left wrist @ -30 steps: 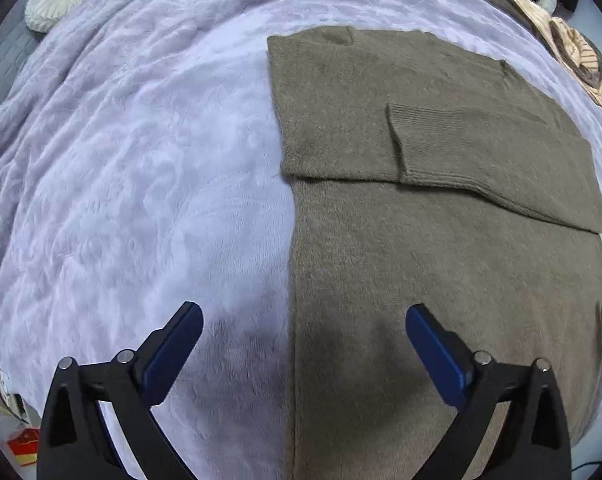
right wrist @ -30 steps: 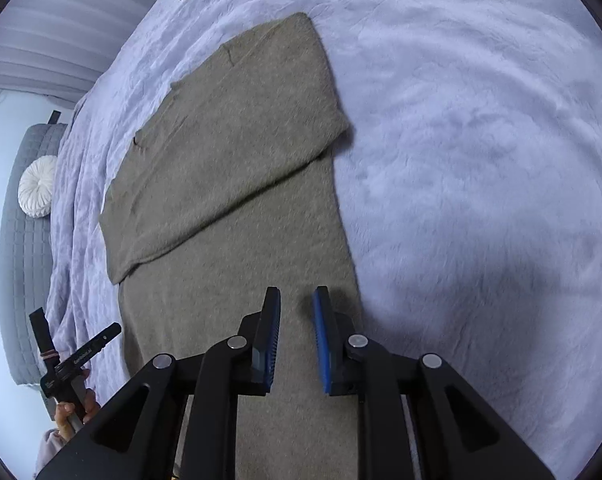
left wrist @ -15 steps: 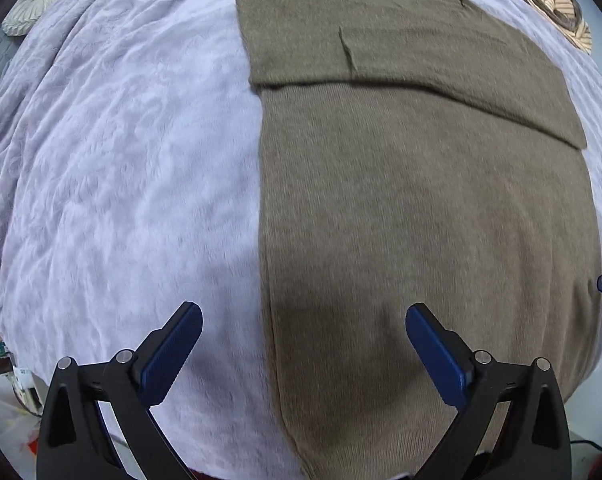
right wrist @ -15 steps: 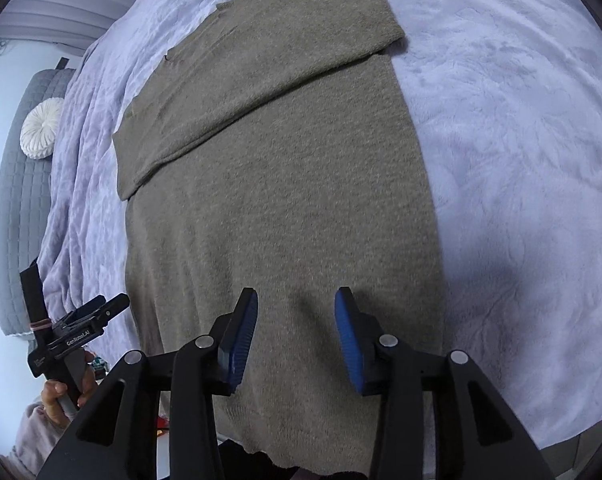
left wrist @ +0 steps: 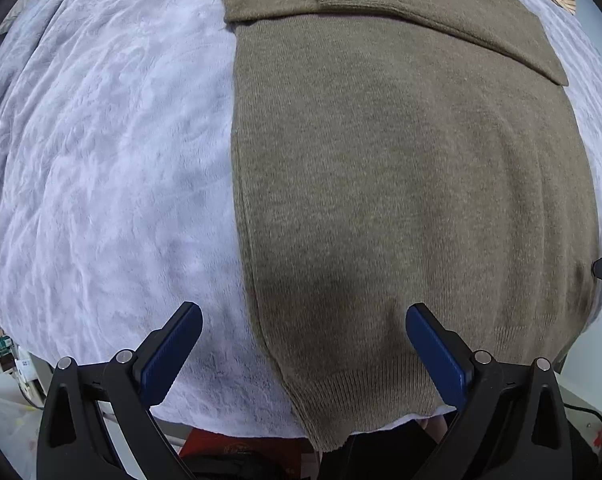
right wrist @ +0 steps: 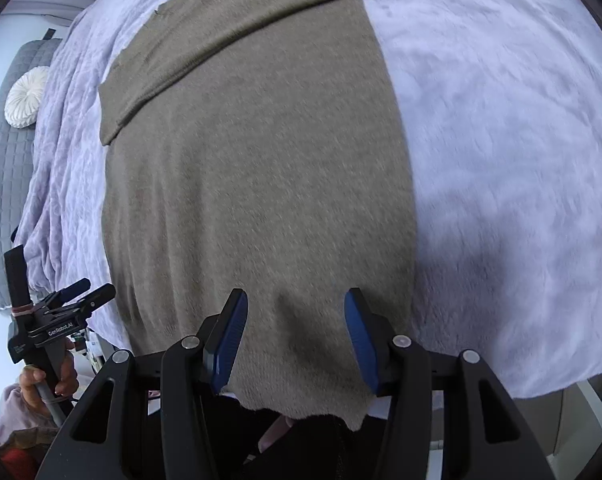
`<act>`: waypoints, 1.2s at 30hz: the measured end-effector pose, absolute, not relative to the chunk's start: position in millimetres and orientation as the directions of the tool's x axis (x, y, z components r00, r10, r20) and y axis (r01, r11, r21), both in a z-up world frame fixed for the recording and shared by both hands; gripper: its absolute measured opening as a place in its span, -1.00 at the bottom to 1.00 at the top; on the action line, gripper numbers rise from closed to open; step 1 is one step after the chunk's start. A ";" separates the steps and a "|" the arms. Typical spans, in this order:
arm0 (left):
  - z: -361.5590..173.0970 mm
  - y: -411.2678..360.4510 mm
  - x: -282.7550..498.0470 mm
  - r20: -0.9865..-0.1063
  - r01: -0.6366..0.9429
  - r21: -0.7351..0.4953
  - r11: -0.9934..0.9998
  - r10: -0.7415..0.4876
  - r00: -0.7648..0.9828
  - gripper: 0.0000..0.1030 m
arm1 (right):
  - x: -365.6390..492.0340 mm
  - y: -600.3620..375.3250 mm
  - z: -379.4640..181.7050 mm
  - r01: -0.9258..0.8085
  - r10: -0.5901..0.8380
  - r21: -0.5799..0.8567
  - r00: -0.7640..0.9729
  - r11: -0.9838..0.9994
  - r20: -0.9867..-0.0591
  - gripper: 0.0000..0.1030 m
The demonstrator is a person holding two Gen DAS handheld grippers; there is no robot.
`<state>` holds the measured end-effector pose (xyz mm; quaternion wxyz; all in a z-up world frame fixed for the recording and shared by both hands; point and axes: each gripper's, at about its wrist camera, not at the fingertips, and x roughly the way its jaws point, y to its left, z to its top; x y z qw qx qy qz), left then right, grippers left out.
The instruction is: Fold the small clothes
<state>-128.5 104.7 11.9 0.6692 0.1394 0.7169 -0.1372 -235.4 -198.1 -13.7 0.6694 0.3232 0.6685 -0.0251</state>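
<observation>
Lying beneath hand-held gripper (left wrist: 303, 354): sweater (left wrist: 401, 200)

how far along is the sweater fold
Partly done. The sweater lies flat on the blanket with its sleeves already folded across the chest. Nothing is held: the left gripper stands wide open above the hem's left edge, and the right gripper has just been opening over the hem, pads clear of the cloth. Left: probably grabbing the hem and folding the body up toward the collar.

Bed under lilac plush blanket (right wrist: 501, 140); grey quilted headboard (right wrist: 1, 168); round white cushion (right wrist: 23, 98).
</observation>
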 end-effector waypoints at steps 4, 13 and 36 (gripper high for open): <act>10.3 109.8 -135.2 -0.996 0.387 -0.011 0.922 0.023 -0.082 0.98 | -243.1 -202.0 -16.0 0.483 0.397 0.391 0.097 0.783 -0.913 0.05; -6.7 119.1 -158.7 -0.986 0.385 -0.087 0.919 -0.025 -0.162 0.98 | -253.8 -203.0 -17.8 0.472 0.406 0.406 0.108 0.783 -0.908 0.05; -47.8 138.0 -190.0 -0.909 0.329 -0.337 0.882 -0.214 -0.358 -0.74 | -289.1 -190.7 -57.5 0.522 0.657 0.613 0.127 0.593 -0.743 -0.50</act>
